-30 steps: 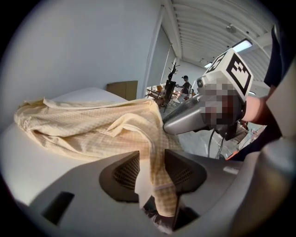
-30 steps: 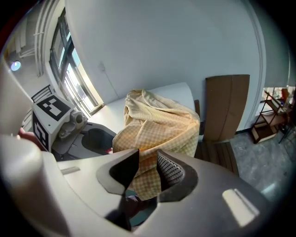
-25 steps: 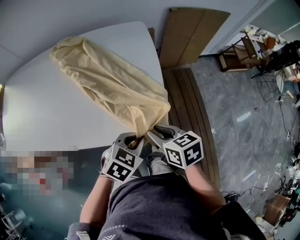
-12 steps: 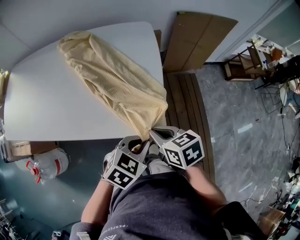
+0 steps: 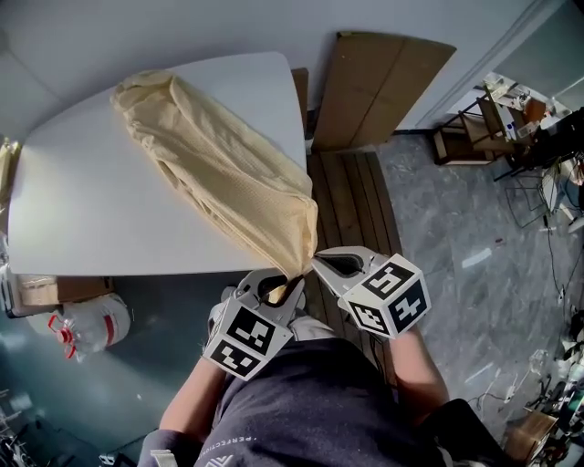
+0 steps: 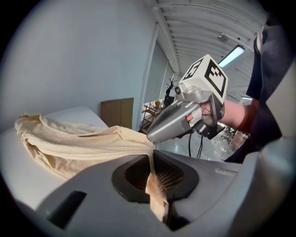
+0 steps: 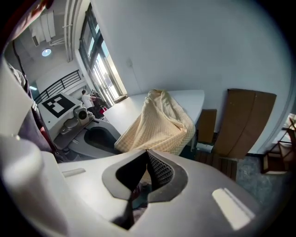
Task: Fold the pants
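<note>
A brown board (image 5: pixel 383 87) leans against the pale wall (image 5: pixel 137 27). Wooden planks (image 5: pixel 351 201) meet grey marbled floor (image 5: pixel 474 228). Windows (image 7: pixel 99 69) glow bright.

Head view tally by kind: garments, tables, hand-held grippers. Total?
Pants: 1
Table: 1
Hand-held grippers: 2 (left hand-held gripper, right hand-held gripper)
Total: 4

Cream pants (image 5: pixel 219 173) bunched diagonally across white table (image 5: pixel 91 210)
</note>
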Available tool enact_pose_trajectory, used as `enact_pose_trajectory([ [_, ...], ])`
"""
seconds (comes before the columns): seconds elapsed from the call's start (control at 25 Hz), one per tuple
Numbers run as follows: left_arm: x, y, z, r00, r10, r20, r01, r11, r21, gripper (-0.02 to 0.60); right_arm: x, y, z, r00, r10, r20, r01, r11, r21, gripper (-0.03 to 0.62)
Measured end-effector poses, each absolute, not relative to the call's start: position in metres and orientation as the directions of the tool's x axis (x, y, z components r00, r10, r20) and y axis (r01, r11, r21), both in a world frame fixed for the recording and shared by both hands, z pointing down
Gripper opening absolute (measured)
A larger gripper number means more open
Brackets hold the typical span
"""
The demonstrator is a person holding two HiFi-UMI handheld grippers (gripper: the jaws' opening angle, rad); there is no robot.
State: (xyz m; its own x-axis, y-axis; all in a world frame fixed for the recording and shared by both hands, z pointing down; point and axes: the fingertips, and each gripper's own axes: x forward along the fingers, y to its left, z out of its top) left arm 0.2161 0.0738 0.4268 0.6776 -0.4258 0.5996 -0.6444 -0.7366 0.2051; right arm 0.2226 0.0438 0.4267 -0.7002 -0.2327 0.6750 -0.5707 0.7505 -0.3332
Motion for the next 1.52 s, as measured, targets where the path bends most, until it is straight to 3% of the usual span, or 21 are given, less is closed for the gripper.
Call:
enact_pose_trajectory([
  [0.48, 0.224, 0.065, 0.398, 0.714, -0.496, 0.495, -0.659, -0.715, 0.234, 0.041, 0.252, 0.041, 0.400, -0.711, -0.294, 0.639, -0.581, 0.758, -0.298, 0.005],
  [0.64, 0.222, 0.069, 0.402, 0.696, -0.501, 0.515, -0.669, -0.713, 0.210, 0.039, 0.272, 0.035, 0.407, -0.657, -0.335, 0.675, -0.624, 0.743, -0.239, 0.005],
  [0.68, 0.220, 0.070, 0.404, 0.687, -0.505, 0.523, -0.674, -0.711, 0.199, 0.008, 0.278, 0.032, 0.410, -0.644, -0.348, 0.682, -0.638, 0.735, -0.228, 0.005],
  [1.08, 0.200, 0.104, 0.466, 0.604, -0.449, 0.658, -0.706, -0.686, 0.179, 0.011, 0.337, 0.011, 0.461, -0.467, -0.435, 0.770, -0.776, 0.620, -0.120, 0.006],
  [1.44, 0.198, 0.114, 0.492, 0.568, -0.403, 0.718, -0.713, -0.676, 0.184, 0.093, 0.350, 0.012, 0.483, -0.365, -0.455, 0.812, -0.835, 0.546, -0.069, 0.008],
  [1.52, 0.198, 0.117, 0.495, 0.566, -0.392, 0.725, -0.708, -0.681, 0.185, 0.142, 0.361, 0.009, 0.484, -0.312, -0.491, 0.814, -0.855, 0.518, -0.015, 0.002],
])
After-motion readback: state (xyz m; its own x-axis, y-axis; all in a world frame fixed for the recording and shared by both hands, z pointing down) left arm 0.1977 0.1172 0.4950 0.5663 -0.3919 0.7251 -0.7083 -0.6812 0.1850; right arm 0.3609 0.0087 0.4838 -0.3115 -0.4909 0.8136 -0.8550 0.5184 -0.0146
